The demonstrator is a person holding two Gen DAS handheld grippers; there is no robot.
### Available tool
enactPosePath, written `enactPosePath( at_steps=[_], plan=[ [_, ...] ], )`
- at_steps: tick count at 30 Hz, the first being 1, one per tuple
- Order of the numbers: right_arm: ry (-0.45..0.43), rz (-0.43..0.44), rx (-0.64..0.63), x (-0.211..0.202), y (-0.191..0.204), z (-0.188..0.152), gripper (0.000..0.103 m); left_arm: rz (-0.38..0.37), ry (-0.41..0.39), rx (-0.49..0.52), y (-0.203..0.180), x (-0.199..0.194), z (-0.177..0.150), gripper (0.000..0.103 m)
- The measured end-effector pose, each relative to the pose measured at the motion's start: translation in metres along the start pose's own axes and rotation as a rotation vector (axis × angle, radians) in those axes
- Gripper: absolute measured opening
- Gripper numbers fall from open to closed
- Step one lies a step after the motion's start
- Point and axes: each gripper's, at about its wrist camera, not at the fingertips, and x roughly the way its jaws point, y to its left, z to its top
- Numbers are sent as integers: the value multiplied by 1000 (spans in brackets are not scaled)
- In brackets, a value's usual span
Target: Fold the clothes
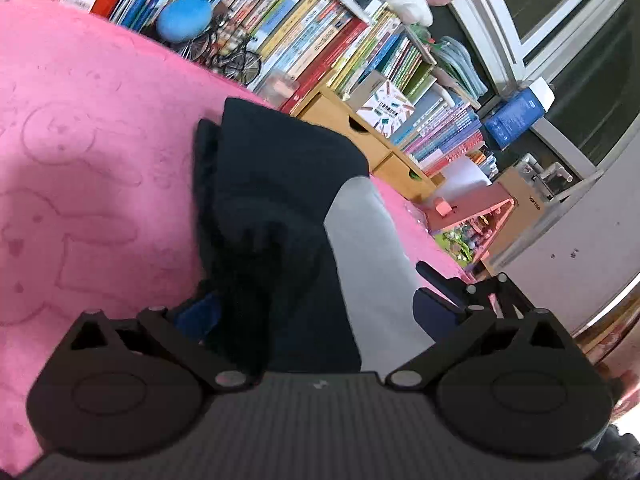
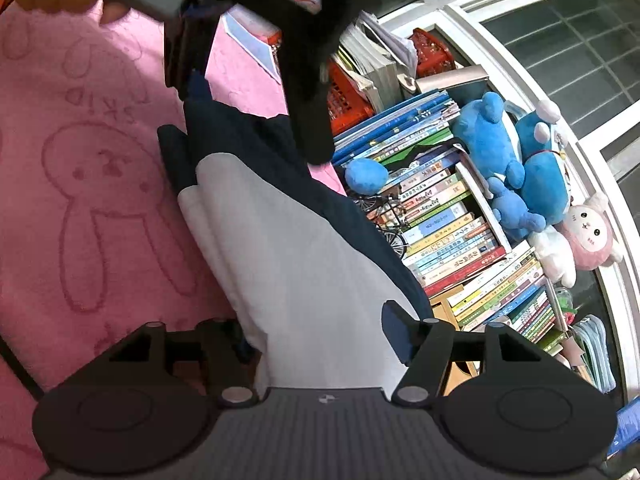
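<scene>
Two colours make up the folded garment (image 1: 280, 160): a navy part and a pale grey part. It lies on a pink blanket (image 1: 80, 120) embossed with rabbits.

Left wrist view: the garment runs from the bottom centre of the frame up to the middle. The navy fabric takes the left and upper portion, and the grey panel (image 1: 360, 240) slants along its right side. The left gripper (image 1: 316, 296) has its fingers spread wide, one at either side of the cloth. A bunched dark fold sits against the finger at lower left and partly covers its blue pad. The other pad, at lower right, stands clear beside the grey edge. We see no pinch on the fabric.

Right wrist view: the same garment (image 2: 300, 260) fills the centre, with grey nearest the camera and navy behind it toward the upper middle. The right gripper (image 2: 316, 332) is likewise open, and the grey cloth passes between its fingers. The left one is mostly hidden behind the fabric, and the right pad is just beside the cloth's edge.

A black shape (image 2: 308, 80) hangs in from the top centre of this frame, and we cannot tell what it is.

Shelves of books (image 2: 460, 232) and blue plush toys (image 2: 500, 152) fill the right side, just past the blanket's edge.
</scene>
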Motion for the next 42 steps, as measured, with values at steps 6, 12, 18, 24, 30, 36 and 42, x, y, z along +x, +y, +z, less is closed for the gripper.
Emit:
enactPosePath(
  at_steps=[6,12,18,24,30,36,42],
  plan=[
    [9,-24,15,-3,-1,0,73,45,-33,35,-9,2,1,67],
    [15,-32,22,-6,-2,-1,76,166,-72,-12,7,-4,7,38],
    [22,-24,35,-5,0,4,77,239,-88,62,3,1,6,38],
    [47,113,85,-2,-1,18,17,367,-92,136,-5,12,11,44],
    [22,39,99,-22,-7,11,9,338,-94,186,-18,12,2,52],
    [76,52,102,-43,-15,-10,10,332,-45,237,-26,19,-12,58],
    [27,301,326,-71,-35,-23,69,343,-36,240,-22,17,-20,63]
  ],
)
